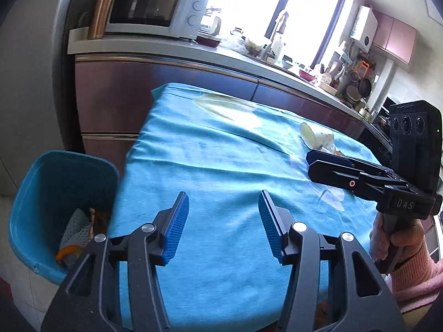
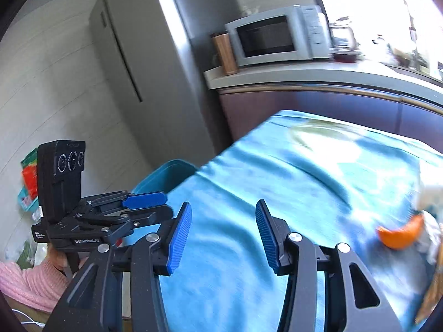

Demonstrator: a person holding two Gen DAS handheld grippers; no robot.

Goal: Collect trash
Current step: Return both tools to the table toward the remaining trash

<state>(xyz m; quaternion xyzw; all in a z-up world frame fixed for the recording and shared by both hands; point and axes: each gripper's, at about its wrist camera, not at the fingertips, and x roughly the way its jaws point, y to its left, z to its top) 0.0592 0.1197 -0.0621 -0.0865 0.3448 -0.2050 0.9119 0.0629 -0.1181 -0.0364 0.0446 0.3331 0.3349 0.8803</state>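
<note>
Cloth (image 1: 210,166): blue, soft weave, creased in long folds, draped over the table with its near-left edge hanging beside the bin. Bin (image 1: 33,193): blue plastic, rounded-square mouth, smooth walls, standing on the floor just left of the table; inside it a white foam net sleeve (image 1: 73,229) of diamond mesh and an orange scrap (image 1: 67,250). My left tongs (image 1: 223,228): black frame, 2 ribbed blue pads, jaws about half open, nothing between them, nothing touched, held above bare cloth. My right tongs (image 2: 223,233): same build, jaws about half open, empty, over the cloth; seen side-on in the left view (image 1: 311,163), they point left across the table. Trash left on the cloth: a clear plastic sheet (image 1: 227,109), thin and glossy, lying flat at the far side, long axis running left to right; a white cup (image 1: 317,137), tipped on its side at the far right, open mouth facing left; an orange peel (image 2: 401,235), curved wedge, waxy, at the right edge of the right view, blurred, beside white crumpled scraps (image 2: 430,232). Behind: grey counter (image 1: 155,45), white microwave (image 1: 155,8), copper-toned cylinder (image 1: 101,12) at its left. Pink knit sleeve (image 1: 415,279) at my right wrist.
</note>
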